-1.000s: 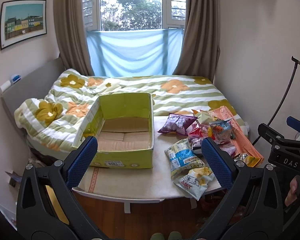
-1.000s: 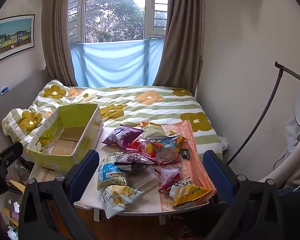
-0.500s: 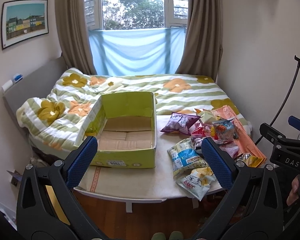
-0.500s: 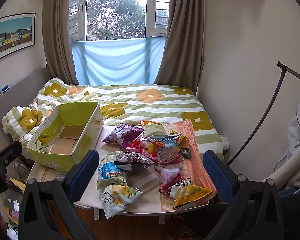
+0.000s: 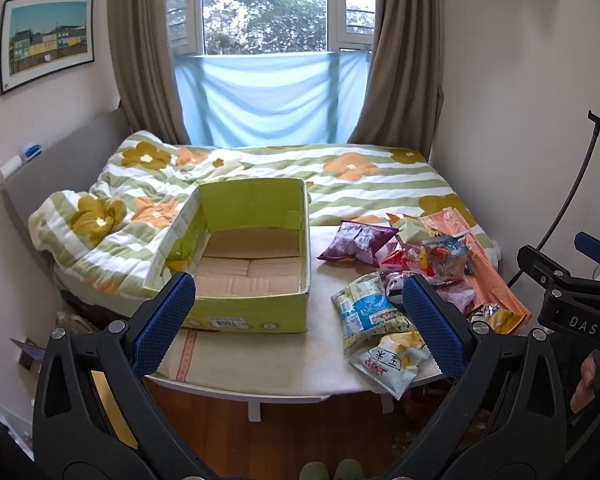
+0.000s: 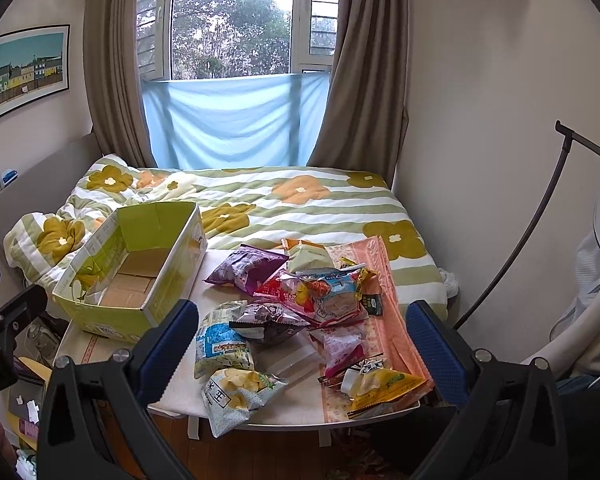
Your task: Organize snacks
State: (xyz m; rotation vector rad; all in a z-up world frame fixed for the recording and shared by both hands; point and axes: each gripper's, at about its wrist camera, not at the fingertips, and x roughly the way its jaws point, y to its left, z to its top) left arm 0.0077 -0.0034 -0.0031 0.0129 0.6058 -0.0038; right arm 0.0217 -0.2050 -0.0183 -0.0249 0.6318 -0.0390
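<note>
Plainly, the snack packets (image 6: 292, 312) are light, crinkly and slippery, with air and brittle contents inside — best pinched by a flat sealed edge, not squeezed through the middle. They lie heaped on the white table (image 6: 300, 404), ahead of and below the right gripper (image 6: 302, 342), which hangs with jaws spread wide and empty. From the left gripper (image 5: 300, 318), likewise spread and empty, the heap sits ahead to the right — while the empty green box (image 5: 256, 312) stands straight ahead, just beyond its fingers.
</note>
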